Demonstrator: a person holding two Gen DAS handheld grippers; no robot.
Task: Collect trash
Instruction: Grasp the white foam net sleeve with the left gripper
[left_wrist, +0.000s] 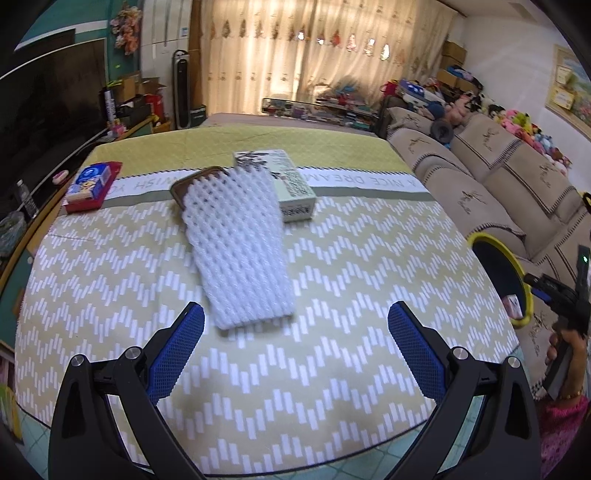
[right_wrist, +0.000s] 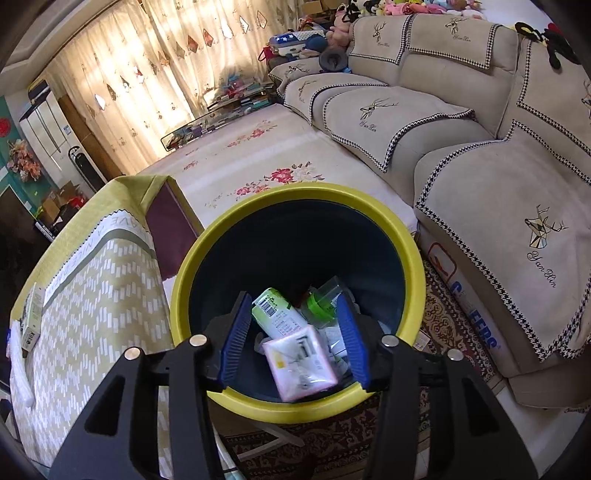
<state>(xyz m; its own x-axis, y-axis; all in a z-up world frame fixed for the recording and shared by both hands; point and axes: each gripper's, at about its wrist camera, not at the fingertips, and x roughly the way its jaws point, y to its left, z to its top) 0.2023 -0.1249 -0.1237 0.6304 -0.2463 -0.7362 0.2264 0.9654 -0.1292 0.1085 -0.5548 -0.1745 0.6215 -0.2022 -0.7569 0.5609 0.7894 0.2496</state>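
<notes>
Foam net sleeve (left_wrist: 240, 251) lies flat on the bench (left_wrist: 332, 369), its far end over a brown case (left_wrist: 195, 181) and against a pale green box (left_wrist: 291, 184). Likely very light, soft, squashy; should pinch anywhere, the near end being closest. Left gripper (left_wrist: 295, 347) hovers just short of it, jaws spread wide, empty. Right gripper (right_wrist: 297, 339) hangs over the yellow-rimmed bin (right_wrist: 229, 221), jaws parted; pink packet (right_wrist: 301, 363) between them looks let go, pads not pressing. Bottles (right_wrist: 277, 314) lie below.
</notes>
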